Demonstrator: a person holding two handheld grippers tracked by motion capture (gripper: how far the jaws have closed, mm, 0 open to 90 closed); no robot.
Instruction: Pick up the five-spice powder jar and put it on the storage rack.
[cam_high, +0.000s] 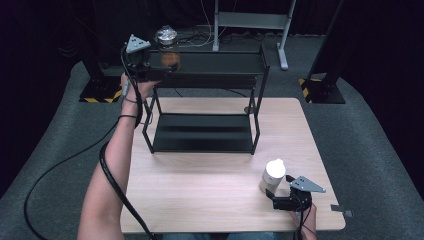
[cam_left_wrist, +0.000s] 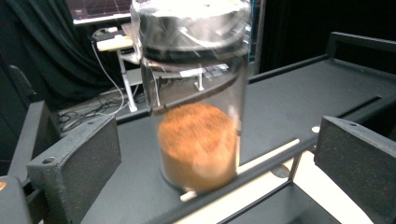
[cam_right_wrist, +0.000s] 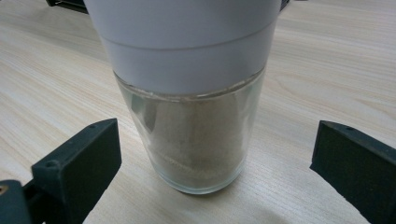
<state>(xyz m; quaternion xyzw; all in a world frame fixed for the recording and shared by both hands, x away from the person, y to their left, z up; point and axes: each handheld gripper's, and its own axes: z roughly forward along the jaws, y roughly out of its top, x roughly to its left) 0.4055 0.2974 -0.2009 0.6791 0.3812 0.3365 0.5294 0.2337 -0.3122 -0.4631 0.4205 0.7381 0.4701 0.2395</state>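
Spice jar (cam_high: 168, 50) is set on rack's top shelf (cam_high: 225, 64) w/ your left gripper (cam_high: 150, 67) jaws spread clear of it; white-capped jar (cam_high: 273, 175) still on table (cam_high: 200, 195), between right gripper (cam_high: 272, 195) jaws, spread, ungripped.

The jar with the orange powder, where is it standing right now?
The jar with the orange powder stands at the left end of the black rack's top shelf, in the high view's upper left, just in front of the open left claw.

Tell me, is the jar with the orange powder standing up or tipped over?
Standing up. The jar stands on its base on the rack's top shelf, lid on top, between the left gripper's open jaws, untouched.
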